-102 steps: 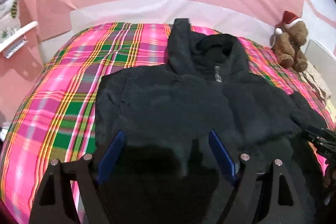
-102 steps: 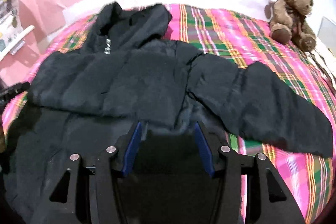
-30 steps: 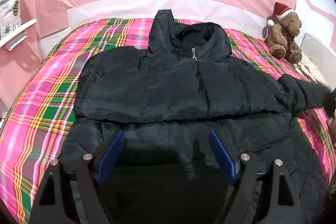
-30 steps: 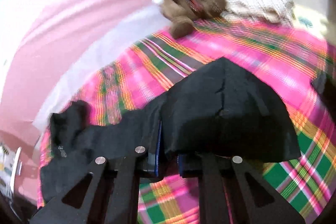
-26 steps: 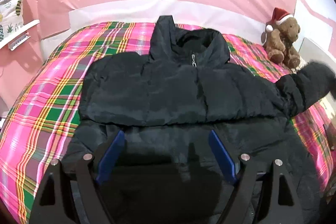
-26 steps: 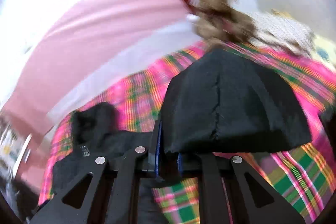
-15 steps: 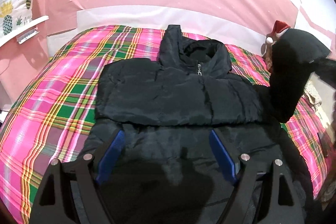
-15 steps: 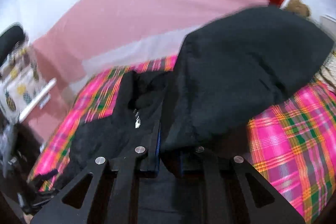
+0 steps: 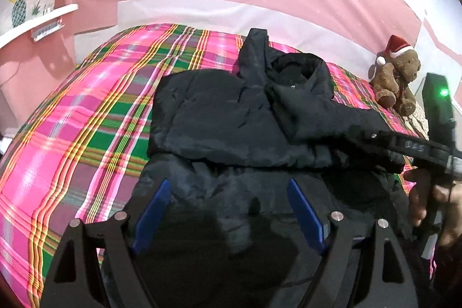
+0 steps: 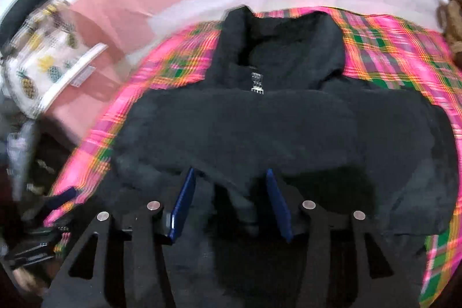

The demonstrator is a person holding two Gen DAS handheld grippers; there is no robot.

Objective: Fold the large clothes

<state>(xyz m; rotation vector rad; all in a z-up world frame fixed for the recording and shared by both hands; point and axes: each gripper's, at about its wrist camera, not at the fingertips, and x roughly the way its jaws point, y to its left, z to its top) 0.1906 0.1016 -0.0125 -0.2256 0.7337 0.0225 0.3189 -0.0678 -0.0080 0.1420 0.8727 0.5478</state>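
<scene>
A large black puffer jacket [image 9: 225, 123] lies front up on a pink plaid bed, hood toward the wall. Both sleeves are folded across its chest; the right sleeve [image 9: 326, 111] lies diagonally on top. My left gripper [image 9: 228, 210] is open and empty above the jacket's lower part. My right gripper [image 10: 229, 199] is open above the folded sleeves, holding nothing; the jacket [image 10: 260, 129] and its zipper pull [image 10: 256, 82] lie ahead of it. The right gripper's body and the hand holding it show at the right edge of the left wrist view [image 9: 433, 152].
A brown teddy bear [image 9: 395, 77] with a Santa hat sits at the bed's far right corner. The plaid bedspread [image 9: 95, 111] reaches a pink and white wall. A pineapple-print cloth and a white shelf [image 10: 72, 71] are at the left.
My right gripper carried the right sleeve up and over the jacket's chest, then opened and let it go. The left gripper stayed open over the hem, drifting slightly.
</scene>
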